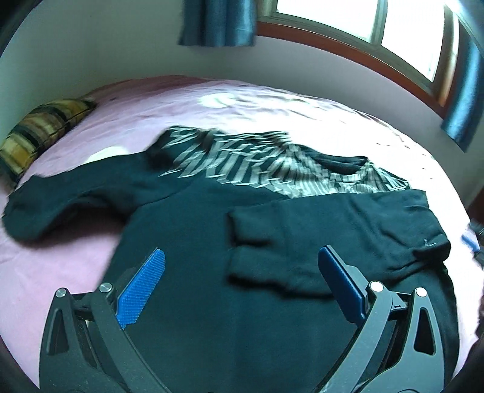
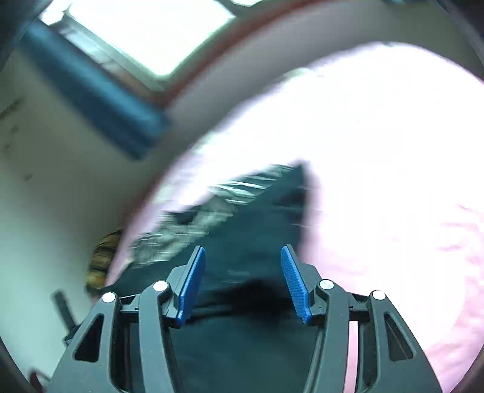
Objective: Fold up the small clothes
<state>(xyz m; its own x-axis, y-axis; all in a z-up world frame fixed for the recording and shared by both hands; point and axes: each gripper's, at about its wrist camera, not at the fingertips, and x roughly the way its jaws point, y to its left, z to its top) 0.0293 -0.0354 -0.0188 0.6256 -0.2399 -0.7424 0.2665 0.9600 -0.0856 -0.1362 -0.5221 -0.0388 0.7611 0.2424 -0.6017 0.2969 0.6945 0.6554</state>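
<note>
A black long-sleeved top [image 1: 196,229] with a grey-white zigzag print [image 1: 242,163] lies spread on the pink bed [image 1: 127,121]. Its right sleeve [image 1: 332,229] is folded across the body; its left sleeve [image 1: 60,196] stretches out to the left. My left gripper [image 1: 242,257] is open and empty, hovering over the top's lower part. My right gripper [image 2: 242,251] is open, with nothing gripped, just above the same black top [image 2: 257,217]; that view is motion-blurred.
A striped yellow-brown pillow [image 1: 39,133] lies at the bed's far left and shows in the right wrist view [image 2: 101,263]. A window [image 1: 378,27] with blue curtains [image 1: 217,21] is on the wall behind. Bare pink sheet [image 2: 393,181] lies right of the top.
</note>
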